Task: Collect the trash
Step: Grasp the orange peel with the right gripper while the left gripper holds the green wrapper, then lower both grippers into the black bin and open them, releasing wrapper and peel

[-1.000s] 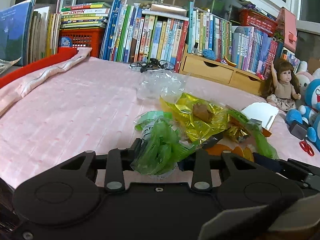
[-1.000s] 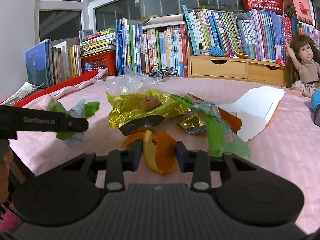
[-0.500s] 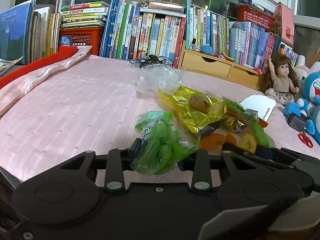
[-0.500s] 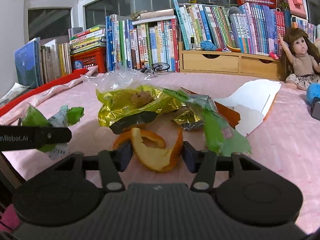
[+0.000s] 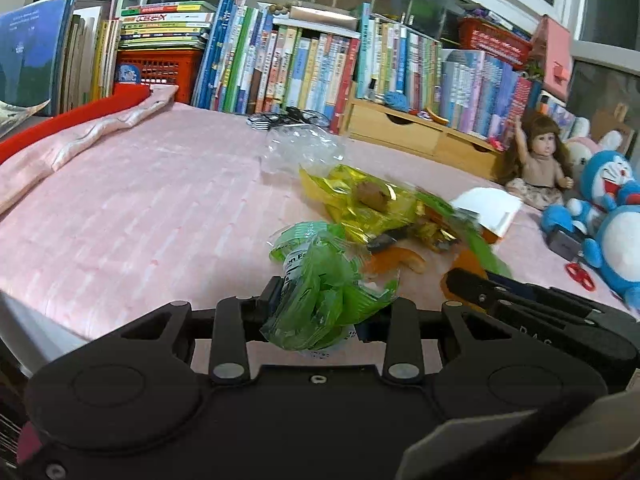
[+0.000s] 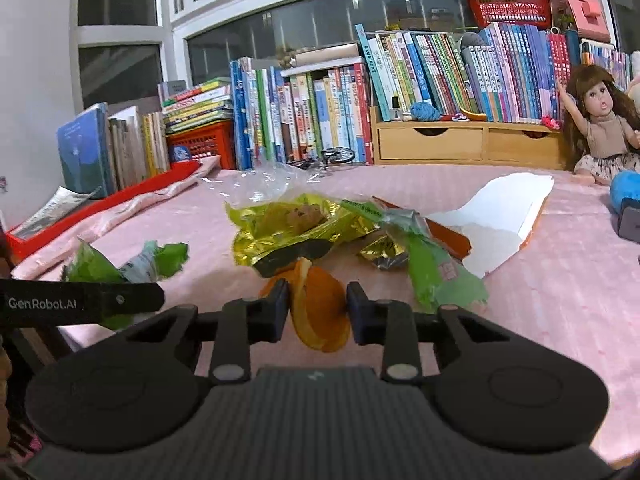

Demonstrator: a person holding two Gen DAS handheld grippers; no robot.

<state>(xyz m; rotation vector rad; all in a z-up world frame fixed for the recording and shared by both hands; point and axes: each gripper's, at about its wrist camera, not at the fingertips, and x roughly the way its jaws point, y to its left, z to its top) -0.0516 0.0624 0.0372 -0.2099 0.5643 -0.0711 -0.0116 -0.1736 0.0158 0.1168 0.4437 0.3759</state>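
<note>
Left wrist view: the left gripper is seen clamped on a crumpled green wrapper, which is carried just above the near edge of the pink cover; the film is bunched between the jaws, presumably so that so light a scrap cannot slip. Right wrist view: the right gripper is closed on an orange peel, pinched across its curl and held clear of the cover, apparently lifted out of the pile. The remaining trash is left in one heap mid-cover: a gold foil bag with a brown lump on it, a second green wrapper, a clear bag behind and a torn white carton to the right. The two grippers are held side by side near the front edge, probably for carrying off together. No bin is shown. The doll and books are judged not to be trash.
</note>
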